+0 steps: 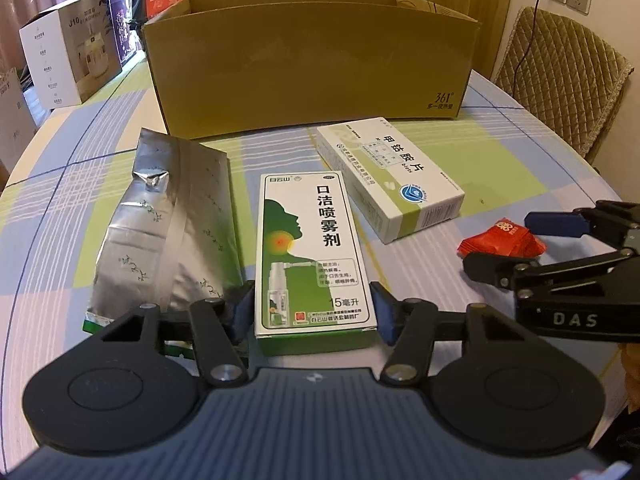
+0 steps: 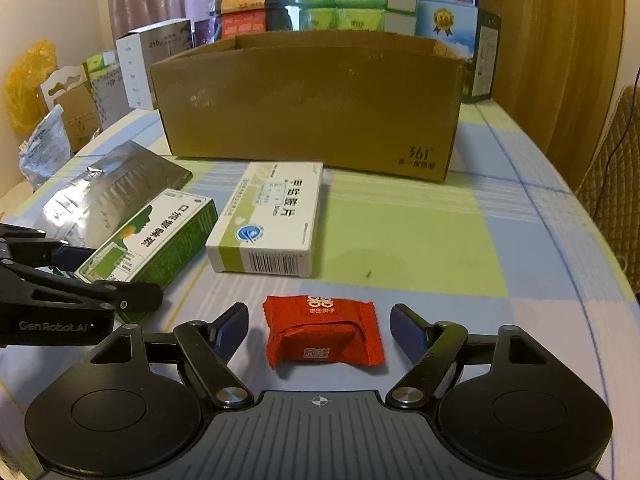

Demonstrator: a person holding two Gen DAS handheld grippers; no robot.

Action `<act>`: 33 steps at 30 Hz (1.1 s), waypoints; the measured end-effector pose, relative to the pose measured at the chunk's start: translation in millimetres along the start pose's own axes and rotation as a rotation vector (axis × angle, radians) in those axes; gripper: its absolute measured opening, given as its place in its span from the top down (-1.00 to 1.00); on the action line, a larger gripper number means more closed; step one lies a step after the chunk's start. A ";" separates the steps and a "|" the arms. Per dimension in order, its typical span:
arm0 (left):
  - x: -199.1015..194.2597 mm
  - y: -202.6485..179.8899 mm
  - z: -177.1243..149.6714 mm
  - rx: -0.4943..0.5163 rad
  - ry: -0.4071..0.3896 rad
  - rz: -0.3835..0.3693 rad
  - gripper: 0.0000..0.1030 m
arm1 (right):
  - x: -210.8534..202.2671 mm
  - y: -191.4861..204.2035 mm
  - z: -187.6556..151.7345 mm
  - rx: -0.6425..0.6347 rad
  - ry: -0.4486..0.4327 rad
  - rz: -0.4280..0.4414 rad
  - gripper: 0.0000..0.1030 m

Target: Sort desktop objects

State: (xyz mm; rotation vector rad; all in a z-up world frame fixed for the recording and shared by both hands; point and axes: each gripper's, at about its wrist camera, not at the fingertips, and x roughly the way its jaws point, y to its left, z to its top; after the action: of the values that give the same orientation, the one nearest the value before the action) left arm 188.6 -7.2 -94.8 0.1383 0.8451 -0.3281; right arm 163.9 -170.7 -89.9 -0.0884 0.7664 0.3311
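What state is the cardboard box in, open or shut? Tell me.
Open. The cardboard box has no lid across its top; its far inner wall shows behind the front rim. Contents cannot be seen.

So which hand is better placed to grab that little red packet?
The right gripper: its open fingers already sit on either side of the red packet. The left gripper is astride the green spray box.

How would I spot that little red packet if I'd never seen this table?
Start at the big cardboard box and come toward the near edge of the checked tablecloth. The red packet lies flat between the right gripper's open fingers, the only red, crinkly wrapper among medicine cartons.
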 end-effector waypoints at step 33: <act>-17.1 -1.0 14.5 -0.011 -0.040 -0.004 0.01 | -17.1 11.2 10.4 -0.003 -0.069 -0.018 0.21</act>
State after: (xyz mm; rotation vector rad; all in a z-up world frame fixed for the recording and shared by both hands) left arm 188.0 -7.8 -72.3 0.1198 0.8079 -0.3289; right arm 155.8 -162.5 -70.0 -0.0860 0.6967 0.3165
